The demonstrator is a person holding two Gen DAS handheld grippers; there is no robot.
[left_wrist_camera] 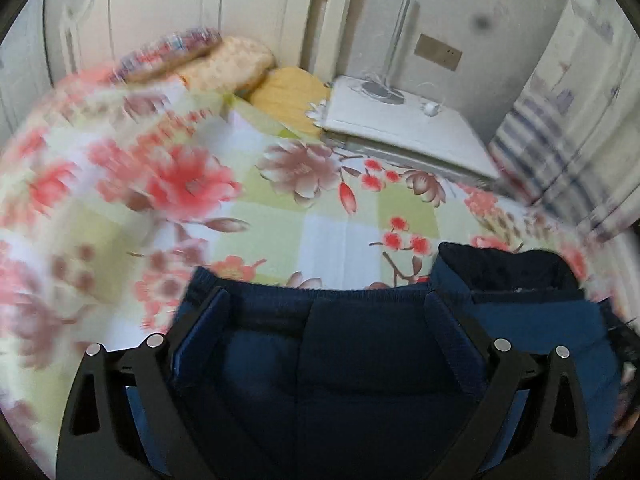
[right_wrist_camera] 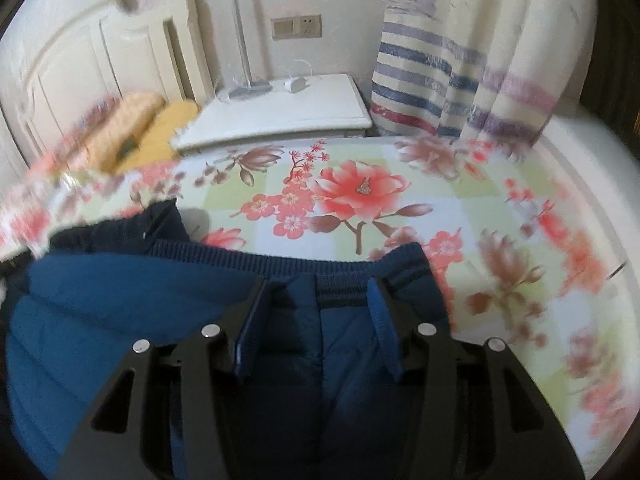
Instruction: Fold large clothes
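On a floral bedsheet [right_wrist_camera: 360, 208] lies my navy padded jacket [right_wrist_camera: 120, 300], ribbed hem toward the nightstand [right_wrist_camera: 280, 112], both left gripper [left_wrist_camera: 328, 320] and right gripper [right_wrist_camera: 316, 304] parted above it, gripping nothing.

Soft indoor light; fisheye-bent edges, motion blur smearing both views' sides.

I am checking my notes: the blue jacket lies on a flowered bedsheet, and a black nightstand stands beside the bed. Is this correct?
One detail is wrong: the nightstand is white, not black, as the right wrist view shows. The blue jacket does lie on the flowered bedsheet, beside the bed.
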